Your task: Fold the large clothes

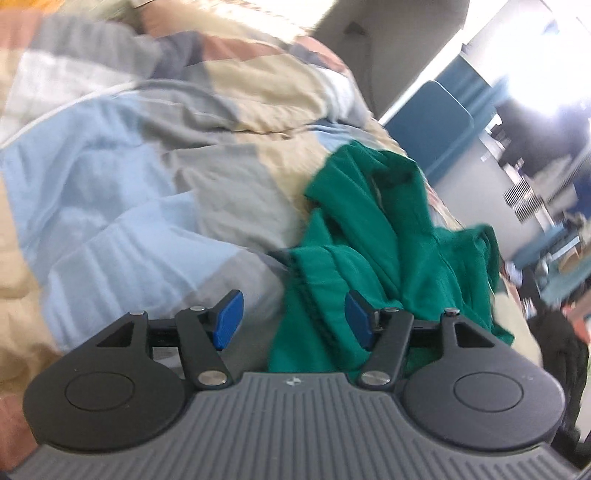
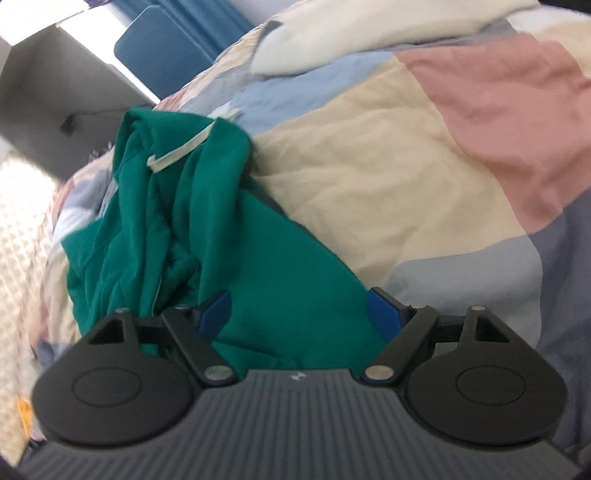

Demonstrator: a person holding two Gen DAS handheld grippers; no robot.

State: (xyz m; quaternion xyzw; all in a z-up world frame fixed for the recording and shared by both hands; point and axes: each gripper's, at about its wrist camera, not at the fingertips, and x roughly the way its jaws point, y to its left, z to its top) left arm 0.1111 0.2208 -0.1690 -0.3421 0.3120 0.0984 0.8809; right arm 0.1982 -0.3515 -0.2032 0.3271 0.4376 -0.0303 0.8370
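Note:
A crumpled green garment (image 1: pixel 388 236) lies on a patchwork quilt (image 1: pixel 122 192). My left gripper (image 1: pixel 293 319) is open, its blue pads (image 1: pixel 229 319) spread wide; a hem of the garment lies between them, near the right pad. In the right wrist view the same green garment (image 2: pixel 207 221), with a cream strip at its collar (image 2: pixel 181 151), lies bunched on the quilt (image 2: pixel 388 166). My right gripper (image 2: pixel 299 314) is open, and green cloth fills the gap between its blue pads (image 2: pixel 384 314).
The quilt covers a bed, with a white pillow (image 2: pixel 369 33) at its far side. A blue chair (image 1: pixel 436 122) and grey furniture (image 2: pixel 48 96) stand beyond the bed edge. Room clutter shows at the right of the left wrist view.

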